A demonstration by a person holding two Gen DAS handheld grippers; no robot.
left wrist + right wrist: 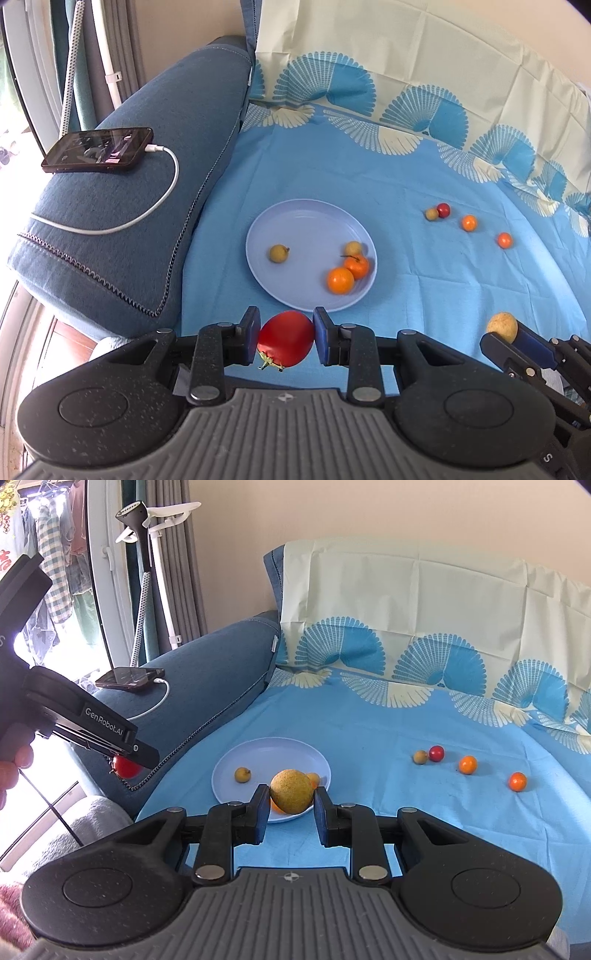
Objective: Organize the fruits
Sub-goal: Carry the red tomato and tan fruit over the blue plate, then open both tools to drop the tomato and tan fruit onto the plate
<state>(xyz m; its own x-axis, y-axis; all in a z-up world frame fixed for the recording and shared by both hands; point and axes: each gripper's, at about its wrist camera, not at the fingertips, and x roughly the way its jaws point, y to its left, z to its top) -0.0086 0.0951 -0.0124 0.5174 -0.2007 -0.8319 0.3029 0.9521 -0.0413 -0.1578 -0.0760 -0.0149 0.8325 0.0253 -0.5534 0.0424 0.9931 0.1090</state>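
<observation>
My left gripper (285,338) is shut on a red tomato (286,338) with a green stalk, just short of the near rim of a pale blue plate (295,221). On the plate lie two oranges (340,280) and two small yellowish fruits (278,253). My right gripper (291,797) is shut on a round yellow-brown fruit (291,791), in front of the same plate (258,753). In the left wrist view that right gripper (496,338) shows at the right with its fruit (502,326). The right wrist view has the left gripper (125,766) at the left.
Loose on the blue cloth (424,280) to the right lie a red fruit (443,210), a yellowish one (431,214) and two small oranges (469,223). A phone (98,149) on a white cable rests on the blue sofa arm (122,229). A hand (13,764) shows at the left.
</observation>
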